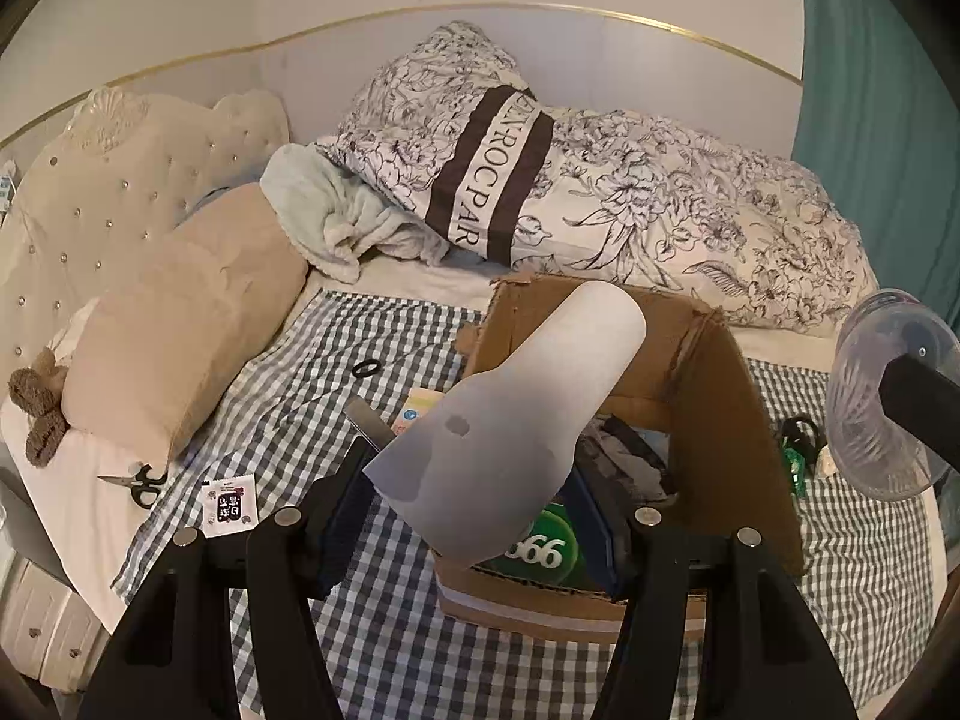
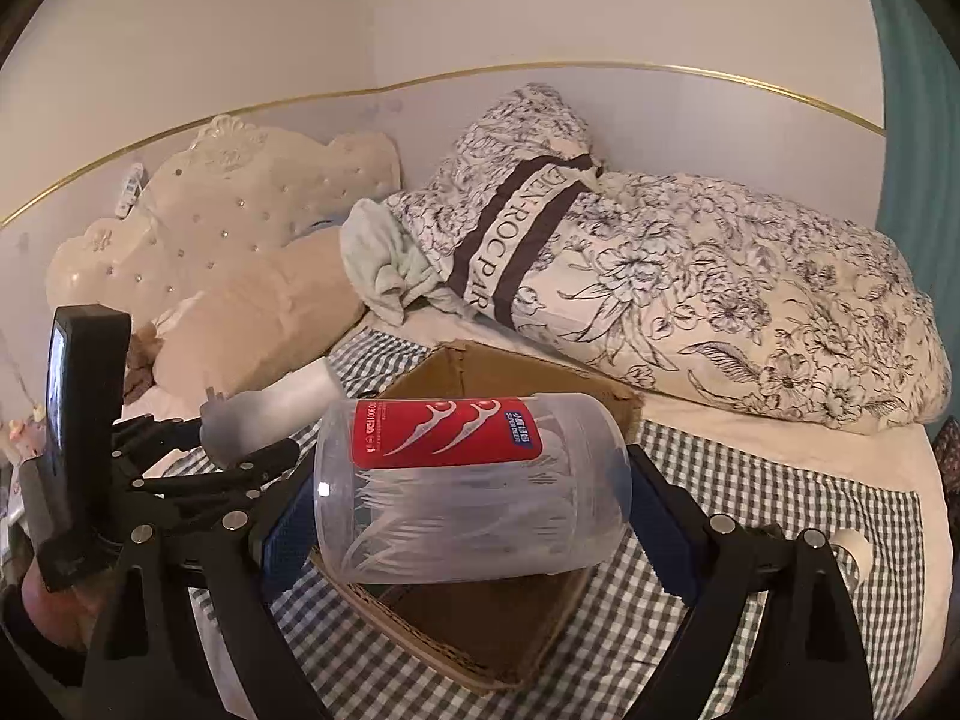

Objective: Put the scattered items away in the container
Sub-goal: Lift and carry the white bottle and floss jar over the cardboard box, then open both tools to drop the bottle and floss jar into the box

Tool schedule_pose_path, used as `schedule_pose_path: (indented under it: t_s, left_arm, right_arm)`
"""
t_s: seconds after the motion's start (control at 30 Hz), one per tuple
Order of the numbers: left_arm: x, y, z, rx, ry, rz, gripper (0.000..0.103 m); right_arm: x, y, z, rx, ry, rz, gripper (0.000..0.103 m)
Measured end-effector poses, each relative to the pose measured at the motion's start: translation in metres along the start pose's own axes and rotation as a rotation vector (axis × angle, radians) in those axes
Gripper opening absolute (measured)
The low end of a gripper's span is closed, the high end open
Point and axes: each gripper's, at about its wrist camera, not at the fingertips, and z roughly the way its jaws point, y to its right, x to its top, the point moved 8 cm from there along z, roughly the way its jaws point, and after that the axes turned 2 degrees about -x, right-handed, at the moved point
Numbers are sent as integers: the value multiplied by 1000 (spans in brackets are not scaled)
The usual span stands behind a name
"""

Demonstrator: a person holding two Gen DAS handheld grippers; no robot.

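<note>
1. Bed covered with a grey-and-white checked cloth, with a floral black-and-white duvet heaped at the far side.
2. Open brown cardboard box standing on the checked cloth, already holding dark items and a green packet – the container of the task.
3. Clear plastic jar of white floss picks with a red label, lying sideways between the blue pads of the right gripper; jaws wide apart and pressed on both ends of the jar, held over the near part of the box.
4. White soft plastic tube with a flat crimped end, clamped at about half opening in the left gripper, pointing over the box mouth.
5. Step in hand, by judgement: carrying both items to the box. Next move calls for lowering each one inside the walls, then opening the jaws – the jar may roll.
6. Left on the cloth: black-handled scissors, small white printed sachet, black ring.
</note>
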Motion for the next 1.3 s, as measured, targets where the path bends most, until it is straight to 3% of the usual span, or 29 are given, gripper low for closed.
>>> schedule_pose_path:
  t_s: [0.2, 0.8, 1.0, 1.2, 1.3]
  left_arm:
    - [-1, -3, 29, -20, -41, -18, 62]
    - [-10, 16, 99, -21, -113, 73, 62]
    - [-17, 21, 109, 2, -142, 106, 64]
    - [-12, 24, 103, 17, -128, 113, 77]
    - [-6, 24, 93, 20, -108, 108, 79]
  right_arm:
    - [-3, -12, 29, 1, -37, -23, 91]
    - [-32, -4, 117, 8, -174, -18, 91]
    - [-43, 2, 127, 7, -213, -2, 91]
    - [-37, 7, 118, 5, -192, 4, 92]
    - [-32, 6, 109, 2, -175, -3, 92]
